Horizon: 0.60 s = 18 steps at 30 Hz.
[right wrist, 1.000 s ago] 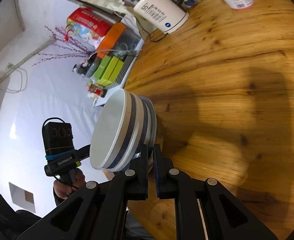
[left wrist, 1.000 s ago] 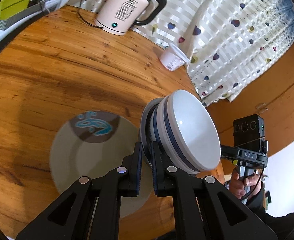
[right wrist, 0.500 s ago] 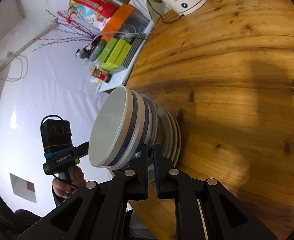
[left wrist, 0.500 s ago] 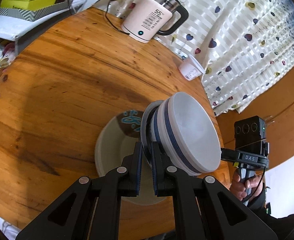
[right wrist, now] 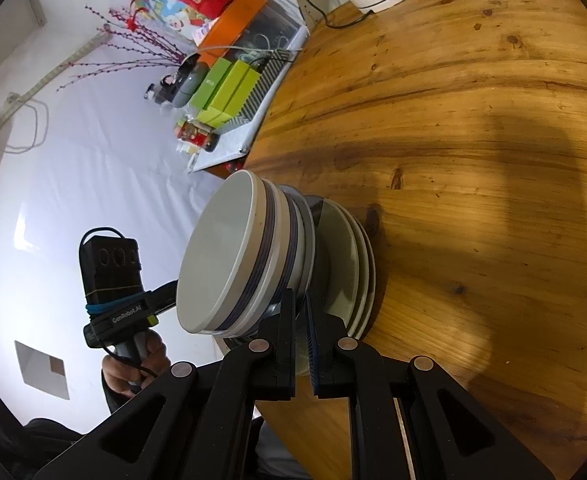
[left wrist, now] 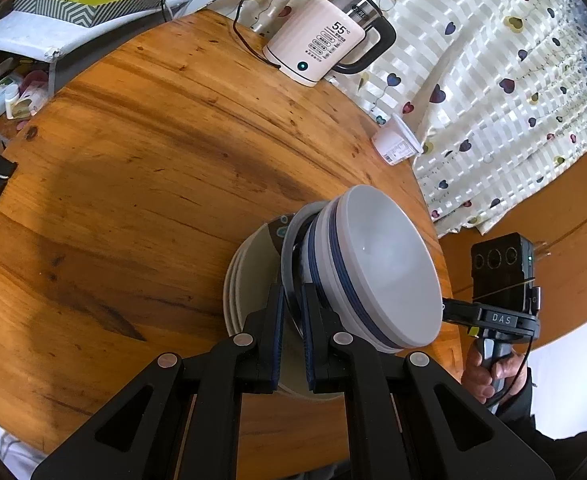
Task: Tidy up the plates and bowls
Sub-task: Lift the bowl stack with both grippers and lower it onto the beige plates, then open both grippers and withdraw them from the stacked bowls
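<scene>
My left gripper [left wrist: 292,296] is shut on the rim of a grey plate [left wrist: 288,252] that carries a stack of white bowls with blue bands [left wrist: 377,268]. My right gripper [right wrist: 300,303] is shut on the opposite rim of the same plate [right wrist: 308,220], under the bowls [right wrist: 233,252]. The plate with the bowls hangs just above a stack of pale plates [left wrist: 249,276] near the front edge of the round wooden table [left wrist: 141,152]; this stack also shows in the right wrist view [right wrist: 353,248]. I cannot tell whether they touch.
A pink electric kettle [left wrist: 321,44] with a cord stands at the table's far edge, a white plastic cup [left wrist: 395,146] to its right by the heart-print curtain [left wrist: 493,80]. Green boxes [right wrist: 229,88] and clutter sit on a side shelf beyond the table's left edge.
Both grippers have pulled back and risen with the plate and bowls. The stack of pale plates now shows closer under the held plate, and more of the table is in view.
</scene>
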Each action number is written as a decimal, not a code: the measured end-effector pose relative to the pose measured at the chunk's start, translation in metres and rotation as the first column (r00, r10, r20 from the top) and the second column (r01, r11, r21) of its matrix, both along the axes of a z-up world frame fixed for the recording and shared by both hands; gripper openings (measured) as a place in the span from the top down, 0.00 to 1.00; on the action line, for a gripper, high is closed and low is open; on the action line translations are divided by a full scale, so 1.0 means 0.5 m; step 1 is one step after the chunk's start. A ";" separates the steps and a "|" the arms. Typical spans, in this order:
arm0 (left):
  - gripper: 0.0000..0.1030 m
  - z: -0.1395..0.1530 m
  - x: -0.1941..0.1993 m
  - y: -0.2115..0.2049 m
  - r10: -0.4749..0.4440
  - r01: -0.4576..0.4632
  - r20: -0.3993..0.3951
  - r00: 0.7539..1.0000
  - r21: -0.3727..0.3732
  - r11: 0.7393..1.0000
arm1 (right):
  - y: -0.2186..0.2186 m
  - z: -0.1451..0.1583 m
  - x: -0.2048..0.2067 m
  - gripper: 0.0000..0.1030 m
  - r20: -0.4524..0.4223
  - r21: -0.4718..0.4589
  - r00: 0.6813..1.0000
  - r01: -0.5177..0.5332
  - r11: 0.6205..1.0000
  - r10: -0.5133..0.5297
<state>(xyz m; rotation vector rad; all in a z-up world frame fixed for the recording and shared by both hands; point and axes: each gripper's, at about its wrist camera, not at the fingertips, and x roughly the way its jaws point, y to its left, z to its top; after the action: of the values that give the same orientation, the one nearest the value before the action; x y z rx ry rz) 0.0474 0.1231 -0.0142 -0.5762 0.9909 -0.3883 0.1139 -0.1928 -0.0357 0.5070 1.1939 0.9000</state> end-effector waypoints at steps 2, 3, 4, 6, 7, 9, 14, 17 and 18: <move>0.93 0.000 -0.001 0.002 0.004 -0.004 0.000 1.000 -0.002 1.000 | 0.004 0.001 0.001 0.92 0.002 -0.005 1.000 -0.002 1.000 0.002; 0.93 -0.001 -0.003 0.004 0.006 -0.006 0.000 1.000 -0.005 1.000 | 0.005 0.003 0.000 0.92 0.004 -0.008 1.000 -0.003 1.000 0.003; 0.93 -0.001 -0.003 0.003 0.008 -0.008 -0.001 1.000 -0.005 1.000 | 0.007 0.004 0.000 0.92 0.005 -0.011 1.000 -0.004 1.000 0.004; 0.93 0.000 -0.005 0.003 0.012 -0.012 0.001 1.000 -0.001 1.000 | 0.012 0.007 0.000 0.92 0.011 -0.021 1.000 -0.006 1.000 0.007; 0.93 0.000 -0.006 0.003 0.014 -0.014 0.003 1.000 0.002 1.000 | 0.014 0.008 -0.001 0.92 0.013 -0.026 1.000 -0.007 1.000 0.008; 0.93 -0.001 -0.007 0.003 0.017 -0.017 0.004 1.000 0.001 1.000 | 0.018 0.012 -0.003 0.92 0.025 -0.041 1.000 -0.008 0.999 0.009; 0.93 -0.006 -0.009 0.006 0.036 -0.035 0.011 0.999 -0.020 0.999 | 0.023 0.018 -0.010 0.91 0.046 -0.068 0.999 -0.005 0.998 0.008; 0.90 -0.007 -0.012 0.006 0.049 -0.048 0.018 0.999 -0.019 0.999 | 0.023 0.025 -0.018 0.91 0.068 -0.080 0.998 -0.007 0.997 0.013; 0.90 -0.006 -0.014 0.004 0.053 -0.052 0.023 0.998 -0.010 0.999 | 0.022 0.027 -0.021 0.90 0.073 -0.083 0.997 -0.005 0.997 0.011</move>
<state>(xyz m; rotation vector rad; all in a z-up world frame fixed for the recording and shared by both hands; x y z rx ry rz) 0.0405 0.1251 -0.0174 -0.6035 0.9508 -0.3521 0.1036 -0.1815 -0.0224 0.3999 1.1622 0.8655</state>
